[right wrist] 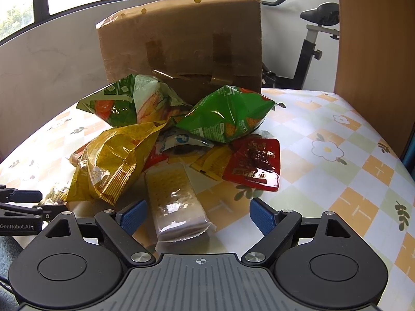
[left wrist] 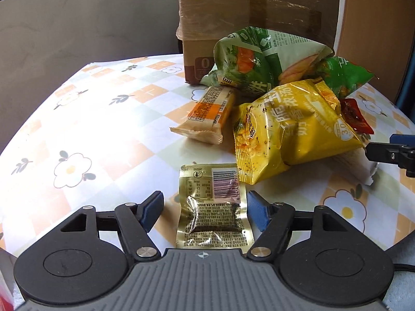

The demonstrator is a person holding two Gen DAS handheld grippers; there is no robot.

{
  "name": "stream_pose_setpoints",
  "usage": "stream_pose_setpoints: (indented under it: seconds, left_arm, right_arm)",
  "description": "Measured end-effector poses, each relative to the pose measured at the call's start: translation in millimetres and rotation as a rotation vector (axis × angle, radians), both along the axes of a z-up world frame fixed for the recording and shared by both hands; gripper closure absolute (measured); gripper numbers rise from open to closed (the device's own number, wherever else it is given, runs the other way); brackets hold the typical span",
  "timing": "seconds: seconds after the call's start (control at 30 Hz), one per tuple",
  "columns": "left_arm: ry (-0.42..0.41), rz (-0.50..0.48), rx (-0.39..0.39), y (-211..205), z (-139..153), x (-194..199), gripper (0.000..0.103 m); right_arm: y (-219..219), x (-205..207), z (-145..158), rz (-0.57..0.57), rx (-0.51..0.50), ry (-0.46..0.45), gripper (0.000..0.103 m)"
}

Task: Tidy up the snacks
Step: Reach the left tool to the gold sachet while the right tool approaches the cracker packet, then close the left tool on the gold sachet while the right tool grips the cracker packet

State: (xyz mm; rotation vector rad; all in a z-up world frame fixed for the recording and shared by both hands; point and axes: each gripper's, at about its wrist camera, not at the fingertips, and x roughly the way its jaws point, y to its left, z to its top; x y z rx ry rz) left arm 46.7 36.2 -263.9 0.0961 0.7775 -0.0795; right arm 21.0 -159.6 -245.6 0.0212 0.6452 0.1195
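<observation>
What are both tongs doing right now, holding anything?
Left tongs: open, astride the gold packet, not gripping it.
Right tongs: open, around the cracker pack, not gripping it.

1. The tabletop (left wrist: 98, 129) wears a checked cloth of orange, pale green and white with flower prints.
2. A taped cardboard box (right wrist: 181, 49) stands at its far side.
3. Before the box lie a yellow chip bag (left wrist: 290, 132), two green bags (right wrist: 228, 115), a red sachet (right wrist: 255, 164) and an orange bar (left wrist: 207, 114).
4. Nearer lie a gold foil packet (left wrist: 212, 207) and a clear-wrapped cracker pack (right wrist: 173, 199).
</observation>
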Motion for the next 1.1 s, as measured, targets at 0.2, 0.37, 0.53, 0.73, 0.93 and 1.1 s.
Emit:
stream_pose_setpoints:
  seconds: [0.2,0.37,0.53,0.73,0.93,1.1]
  left_arm:
    - [0.036,-0.007,0.0,-1,4,-3,0.029]
    - [0.03,-0.009,-0.006,0,2,-5,0.028]
    - [0.01,-0.037,-0.028,0,3,-10,0.044]
    - [-0.024,0.021,-0.082,13,9,-11,0.06]
    - [-0.039,0.043,-0.084,17,10,-9,0.06]
    - [-0.091,0.088,-0.092,23,18,-11,0.06]
  right_arm:
    - [0,0,0,-0.006,0.001,-0.002,0.019]
    - [1,1,-1,-0.004,0.001,0.007,0.019]
    - [3,1,-1,0.0,-0.002,0.006,0.019]
    - [1,1,-2,-0.007,0.008,0.01,0.019]
    - [3,1,-3,0.001,0.004,0.01,0.019]
    - [5,2,-3,0.01,0.002,0.014,0.021]
